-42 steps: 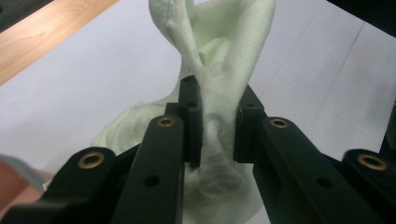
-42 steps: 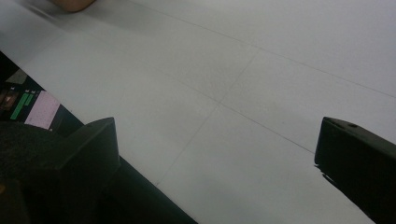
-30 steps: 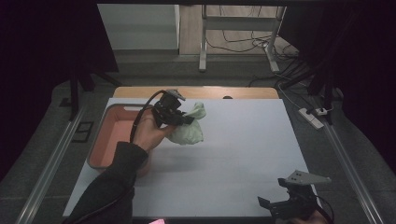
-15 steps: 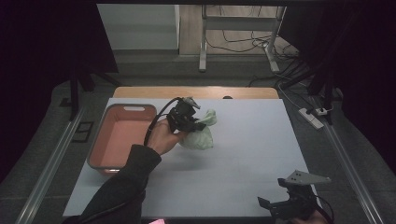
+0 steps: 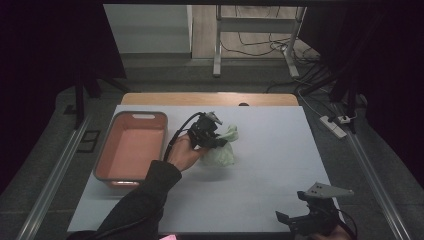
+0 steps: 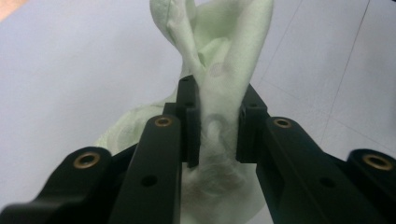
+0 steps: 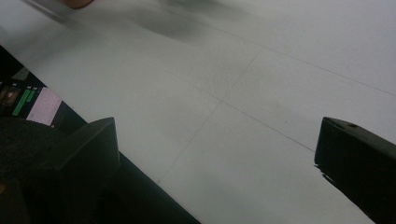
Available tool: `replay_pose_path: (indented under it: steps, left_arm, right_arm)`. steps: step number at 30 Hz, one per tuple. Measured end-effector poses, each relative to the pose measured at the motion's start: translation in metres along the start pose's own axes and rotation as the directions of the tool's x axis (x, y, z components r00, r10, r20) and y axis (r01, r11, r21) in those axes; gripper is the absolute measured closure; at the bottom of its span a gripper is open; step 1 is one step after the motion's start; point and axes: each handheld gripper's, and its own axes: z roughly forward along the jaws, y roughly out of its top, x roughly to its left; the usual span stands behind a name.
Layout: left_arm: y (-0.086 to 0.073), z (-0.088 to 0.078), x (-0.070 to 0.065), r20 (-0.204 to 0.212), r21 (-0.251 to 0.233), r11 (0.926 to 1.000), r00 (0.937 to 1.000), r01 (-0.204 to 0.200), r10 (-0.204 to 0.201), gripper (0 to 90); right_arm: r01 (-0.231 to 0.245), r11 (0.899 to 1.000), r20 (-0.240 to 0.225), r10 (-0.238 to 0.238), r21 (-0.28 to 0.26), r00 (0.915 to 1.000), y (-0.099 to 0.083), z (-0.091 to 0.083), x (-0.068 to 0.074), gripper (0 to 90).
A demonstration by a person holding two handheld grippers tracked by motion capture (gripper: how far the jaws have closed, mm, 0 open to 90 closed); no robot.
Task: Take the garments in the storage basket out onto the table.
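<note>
Jaws of the left gripper (image 6: 215,126) stand nearly together, clamped across a gathered neck of the pale green, crumpled soft cloth (image 6: 219,93); in the left gripper view the fabric bunches between the two black pads and flares above and below them. Cloth, high view (image 5: 222,150): a loose wad lying on the light grey table sheet (image 5: 260,190) just right of the hand, near the table's middle, a short way right of the salmon-pink rectangular plastic tray with grey rim (image 5: 131,147) and apart from it; whether the lower folds rest on the sheet or hang just clear cannot be told. Handling, by judgement: very light, limp, no stiffness of its own, not fragile; it will drape and swing from any hold, and loose folds may drag or catch on a rim. Grip point: a bunched fold, as now, serves better than a single thin edge, which could slide out of the pads; the thicker the gather, the surer the hold. Right gripper (image 5: 310,220): at the near right edge of the table, well apart from the cloth, jaws spread wide with nothing between them, bare sheet visible through the gap in the right gripper view.
</note>
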Motion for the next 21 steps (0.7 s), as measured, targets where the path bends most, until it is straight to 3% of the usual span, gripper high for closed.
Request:
replay_pose_path:
  steps: [9,11,15,21]
  left_arm:
    - [-0.012,0.026,0.003,-0.001,0.046,0.9989,1.0,-0.005,0.005,74.9]
    - [-0.016,0.033,0.004,0.005,0.051,0.9987,0.9999,0.01,-0.011,74.5]
    - [-0.019,0.038,0.007,0.01,0.052,0.9984,0.9997,0.021,-0.021,73.5]
    - [-0.023,0.048,0.008,-0.014,0.066,0.9975,0.9996,0.026,-0.025,69.8]
  right_arm:
    - [0.004,1.0,-0.003,-0.004,0.005,1.0,0.0,0.0,0.001,0.0]
    - [0.003,1.0,-0.002,-0.003,0.006,1.0,0.0,0.001,0.001,0.0]
    - [0.004,1.0,-0.001,-0.004,0.008,1.0,0.0,0.001,0.001,0.0]
    - [0.007,1.0,0.0,-0.007,0.012,1.0,0.0,0.001,0.001,0.0]
